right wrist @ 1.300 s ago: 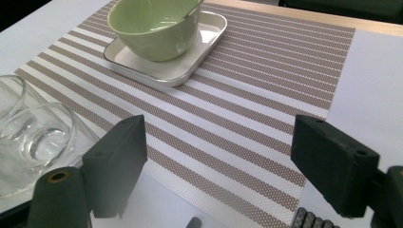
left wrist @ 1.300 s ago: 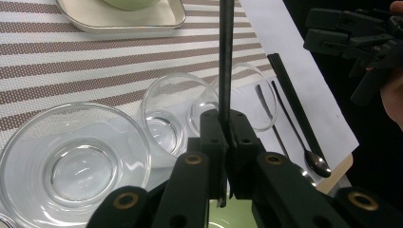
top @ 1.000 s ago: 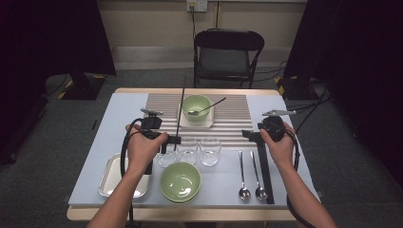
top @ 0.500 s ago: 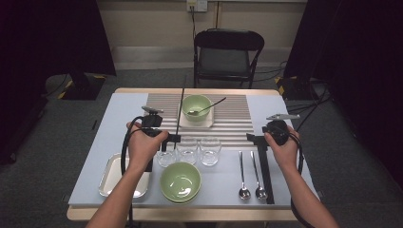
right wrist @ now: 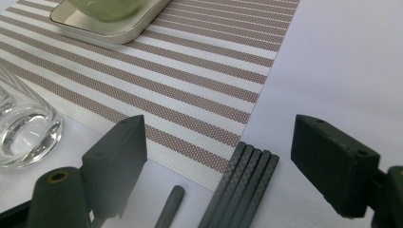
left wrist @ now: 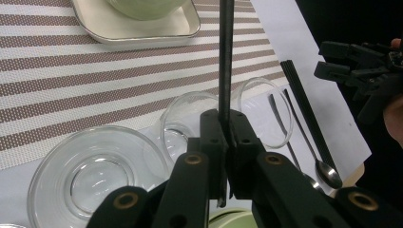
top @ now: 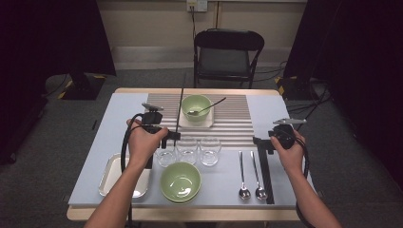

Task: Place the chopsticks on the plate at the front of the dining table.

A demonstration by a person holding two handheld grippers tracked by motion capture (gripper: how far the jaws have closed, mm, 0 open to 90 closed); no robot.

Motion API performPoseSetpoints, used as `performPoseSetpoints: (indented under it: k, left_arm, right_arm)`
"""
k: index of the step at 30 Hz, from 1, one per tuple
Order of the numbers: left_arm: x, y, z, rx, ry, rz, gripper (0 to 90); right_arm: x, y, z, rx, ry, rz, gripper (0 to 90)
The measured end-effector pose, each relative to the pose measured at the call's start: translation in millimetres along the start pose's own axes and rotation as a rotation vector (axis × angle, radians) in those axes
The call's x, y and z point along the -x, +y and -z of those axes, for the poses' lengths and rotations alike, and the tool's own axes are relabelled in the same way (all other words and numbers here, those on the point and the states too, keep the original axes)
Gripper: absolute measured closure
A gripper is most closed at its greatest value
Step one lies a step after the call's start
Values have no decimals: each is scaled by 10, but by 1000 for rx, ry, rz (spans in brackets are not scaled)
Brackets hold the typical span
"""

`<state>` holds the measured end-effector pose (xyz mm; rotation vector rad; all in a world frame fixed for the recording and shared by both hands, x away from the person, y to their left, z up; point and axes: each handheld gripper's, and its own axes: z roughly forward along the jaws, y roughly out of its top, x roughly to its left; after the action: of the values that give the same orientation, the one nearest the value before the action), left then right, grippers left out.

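Nearest the person, a green bowl (top: pixel 180 181) sits at the table's near edge with a small tray (top: pixel 110 174) to its left and two spoons (top: pixel 251 172) to its right. Just beyond stand three glasses (top: pixel 188 151) in a row. Above them the left gripper (top: pixel 169 137) has its jaws closed tight on the low end of a black chopstick (top: pixel 180 108), which slants up and away over the striped mat (top: pixel 237 118) towards the far bowl (top: pixel 196 107). The risk, as I judge it, lies here — the grip is near one end, so the long free length could swing or pivot between the jaws and knock a glass. The left hand (top: pixel 141 142) is curled over the gripper's body, forearm angled in from the near edge. On the right, the right gripper (top: pixel 263 142) hovers with jaws spread wide and empty, above the bundle of black chopsticks (right wrist: pixel 242 187) lying beside the spoons — closing off-centre there could scatter them. The right hand (top: pixel 291 148) holds it level, pointing left.
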<state>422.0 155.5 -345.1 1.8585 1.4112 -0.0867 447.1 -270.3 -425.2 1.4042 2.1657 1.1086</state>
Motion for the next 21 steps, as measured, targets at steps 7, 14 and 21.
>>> performPoseSetpoints:
  k: [7, 14, 21]
  left_arm:
    - [-12, 5, -14, -10, 11, 2, 872]
    - [-26, 17, -17, -11, 18, 0, 872]
    - [-39, 28, -23, -9, 13, 16, 872]
  right_arm:
    - [33, -63, -8, -7, -4, -2, 187]
    - [88, -121, 1, -6, -17, -12, 187]
    - [145, -188, 9, -15, -32, -26, 188]
